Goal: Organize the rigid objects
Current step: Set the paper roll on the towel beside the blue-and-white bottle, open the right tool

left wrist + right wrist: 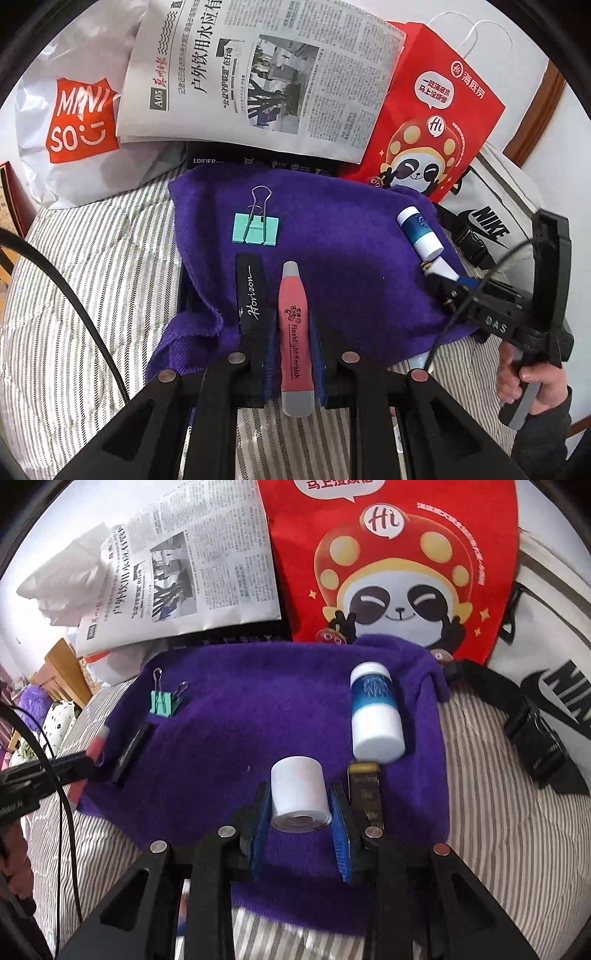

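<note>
A purple towel (pixel 351 240) (pixel 240 709) lies on the striped bedding. My left gripper (pixel 294 350) is shut on a pink flashlight earpick pen (pixel 295 332) just above the towel's near edge. A black "Horizon" bar (pixel 250 291) lies left of the pen, and a green binder clip (pixel 256 229) (pixel 162 701) lies beyond it. My right gripper (pixel 300 812) is shut on a white cylinder (pixel 299 794) over the towel. A white and blue bottle (pixel 375 716) (pixel 419 234) lies ahead of it, and a black and gold bar (pixel 365 794) sits by its right finger.
A newspaper (pixel 258 74), a red panda paper bag (pixel 436 122), a white Miniso bag (pixel 74 122) and a black Edifier box (pixel 229 160) crowd the far side. A white Nike bag (pixel 554 686) with a black strap sits on the right. Striped bedding (pixel 92 277) surrounds the towel.
</note>
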Demonstrator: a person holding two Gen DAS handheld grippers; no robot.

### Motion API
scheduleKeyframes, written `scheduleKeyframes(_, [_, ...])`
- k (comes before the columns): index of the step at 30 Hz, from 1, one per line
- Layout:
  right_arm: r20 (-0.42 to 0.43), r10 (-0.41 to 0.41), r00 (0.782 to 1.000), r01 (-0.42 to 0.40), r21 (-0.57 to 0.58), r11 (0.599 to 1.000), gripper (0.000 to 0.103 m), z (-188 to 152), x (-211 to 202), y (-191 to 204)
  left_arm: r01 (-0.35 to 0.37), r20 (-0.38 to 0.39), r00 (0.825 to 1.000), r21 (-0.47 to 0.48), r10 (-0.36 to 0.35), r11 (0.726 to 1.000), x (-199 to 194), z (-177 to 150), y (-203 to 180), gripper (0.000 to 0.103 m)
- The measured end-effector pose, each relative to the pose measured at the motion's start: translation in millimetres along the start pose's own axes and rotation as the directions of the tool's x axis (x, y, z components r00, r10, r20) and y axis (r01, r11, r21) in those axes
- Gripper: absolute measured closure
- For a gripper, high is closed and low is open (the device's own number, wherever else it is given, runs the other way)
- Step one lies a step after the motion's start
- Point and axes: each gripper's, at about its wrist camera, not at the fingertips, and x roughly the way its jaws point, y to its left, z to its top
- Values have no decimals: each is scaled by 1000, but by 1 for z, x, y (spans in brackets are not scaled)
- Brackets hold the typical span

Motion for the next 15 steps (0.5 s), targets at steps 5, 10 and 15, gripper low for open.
scheduleKeyframes(5, [27,-28,999,28,7,1000,72,23,15,0,2,0,1000,-6,-2,1000,3,4,4,86])
scheduleKeyframes(10, [0,-53,999,53,46,998,72,45,39,-6,6,2,1000,-6,-6,1000,3,5,7,86])
scheduleKeyframes(15, [-58,-79,995,83,70,994,72,58,61,-10,11,-1,1000,7,-10,1000,3,5,7,86])
